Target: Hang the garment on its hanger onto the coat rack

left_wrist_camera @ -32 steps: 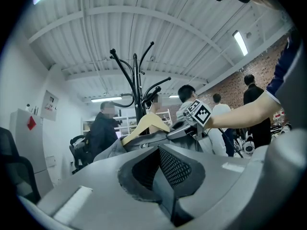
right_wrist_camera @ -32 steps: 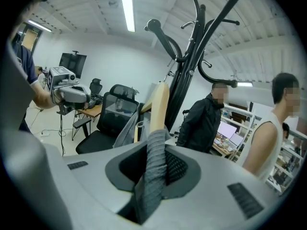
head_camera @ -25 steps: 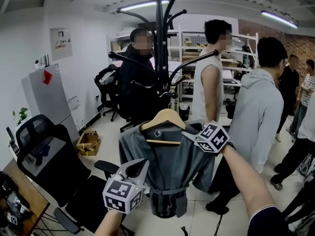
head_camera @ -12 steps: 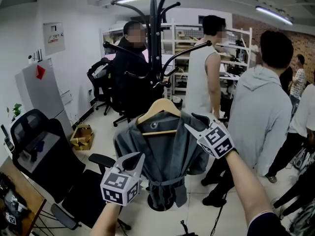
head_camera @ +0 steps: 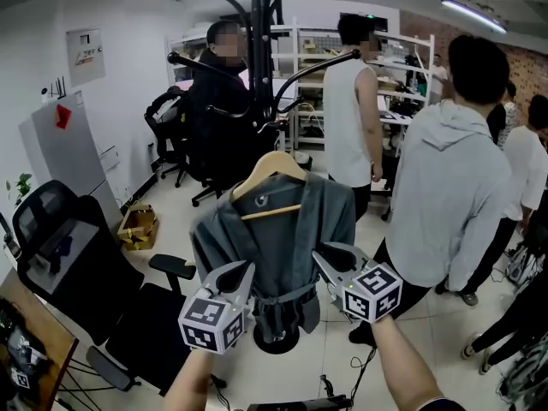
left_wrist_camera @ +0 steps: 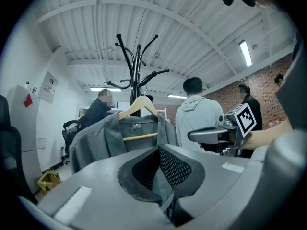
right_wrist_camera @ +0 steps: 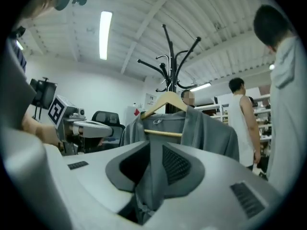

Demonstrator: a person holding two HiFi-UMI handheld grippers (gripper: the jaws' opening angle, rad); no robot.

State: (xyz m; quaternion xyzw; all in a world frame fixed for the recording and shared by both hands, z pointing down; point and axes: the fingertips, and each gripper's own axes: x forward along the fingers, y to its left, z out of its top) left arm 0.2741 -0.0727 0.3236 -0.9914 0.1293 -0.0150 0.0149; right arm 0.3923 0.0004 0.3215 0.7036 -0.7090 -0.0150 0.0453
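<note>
Hanging looks done: the garment (head_camera: 282, 229) sits on its hanger (head_camera: 268, 168) up on the rack (head_camera: 259, 50), and no gripper holds the hanger. I cannot see the hook itself. What seems left is to tidy the cloth and let go. The left gripper (head_camera: 235, 276) is low at the garment's front, squeezed on a strip of grey cloth. The right gripper (head_camera: 330, 259) is near it, its jaws closing with cloth between them. A second ago the right gripper was up by the hanger's shoulder; now it is down at the waist. The left one is about where it was.
</note>
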